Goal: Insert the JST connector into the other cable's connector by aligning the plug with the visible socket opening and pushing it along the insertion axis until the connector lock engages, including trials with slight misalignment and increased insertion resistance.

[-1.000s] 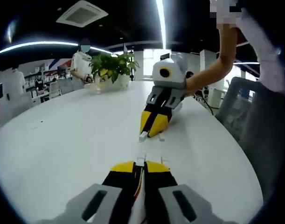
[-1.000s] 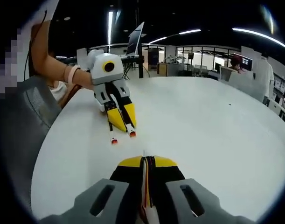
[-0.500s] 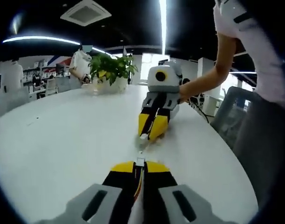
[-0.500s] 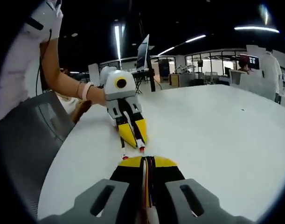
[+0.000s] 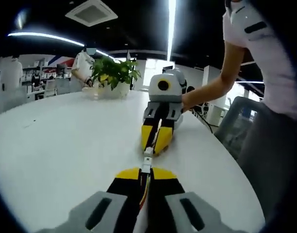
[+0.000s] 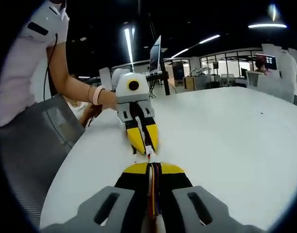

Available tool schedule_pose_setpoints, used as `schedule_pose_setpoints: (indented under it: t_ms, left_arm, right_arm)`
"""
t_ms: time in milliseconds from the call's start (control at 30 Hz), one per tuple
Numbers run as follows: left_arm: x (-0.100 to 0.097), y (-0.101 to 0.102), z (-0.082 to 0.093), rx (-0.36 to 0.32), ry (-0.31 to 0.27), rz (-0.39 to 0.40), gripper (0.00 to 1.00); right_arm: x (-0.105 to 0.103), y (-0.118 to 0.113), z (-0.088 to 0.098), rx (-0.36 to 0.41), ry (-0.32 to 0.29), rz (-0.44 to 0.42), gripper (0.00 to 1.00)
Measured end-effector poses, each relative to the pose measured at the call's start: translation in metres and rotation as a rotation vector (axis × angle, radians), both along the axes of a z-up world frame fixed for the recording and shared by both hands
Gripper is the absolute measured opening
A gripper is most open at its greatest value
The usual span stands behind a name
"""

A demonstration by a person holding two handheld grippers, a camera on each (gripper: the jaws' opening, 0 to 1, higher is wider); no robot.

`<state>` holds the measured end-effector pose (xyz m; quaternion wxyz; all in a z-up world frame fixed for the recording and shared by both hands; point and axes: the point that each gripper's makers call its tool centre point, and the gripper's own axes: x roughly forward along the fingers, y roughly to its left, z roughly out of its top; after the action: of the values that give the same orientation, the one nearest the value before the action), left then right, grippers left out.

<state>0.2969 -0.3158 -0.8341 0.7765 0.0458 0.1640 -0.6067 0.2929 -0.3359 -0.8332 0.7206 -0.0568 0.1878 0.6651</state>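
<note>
— Left gripper view: how far along?
— Left gripper (image 5: 146, 171) clamps one cable; white connector (image 5: 147, 159) at its tips meets the right gripper (image 5: 155, 141) over the table (image 5: 65, 141).
— Right gripper view?
— Jaws closed on coloured wires (image 6: 153, 187); plug (image 6: 149, 151) at the socket — seating likely remains, lock unconfirmed.

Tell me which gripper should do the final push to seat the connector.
Probably either: the left gripper and the right gripper face each other tip to tip over the table, each shut on a cable end, white connectors meeting. Slight lean left, its connector looks centred.
</note>
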Motion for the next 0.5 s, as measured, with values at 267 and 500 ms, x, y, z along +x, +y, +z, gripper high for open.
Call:
schedule_pose_setpoints:
  t_ms: [267, 500]
  left_arm:
    - [-0.0015, -0.0028, -0.0007, 0.005, 0.007, -0.008, 0.01]
    - [-0.0030, -0.0021, -0.0019, 0.017, 0.005, -0.024, 0.01]
  right_arm:
    - [-0.0031, 0.0020, -0.0046, -0.029, -0.006, 0.021, 0.03]
    - [-0.0046, 0.0037, -0.0068, -0.049, -0.011, 0.046, 0.03]
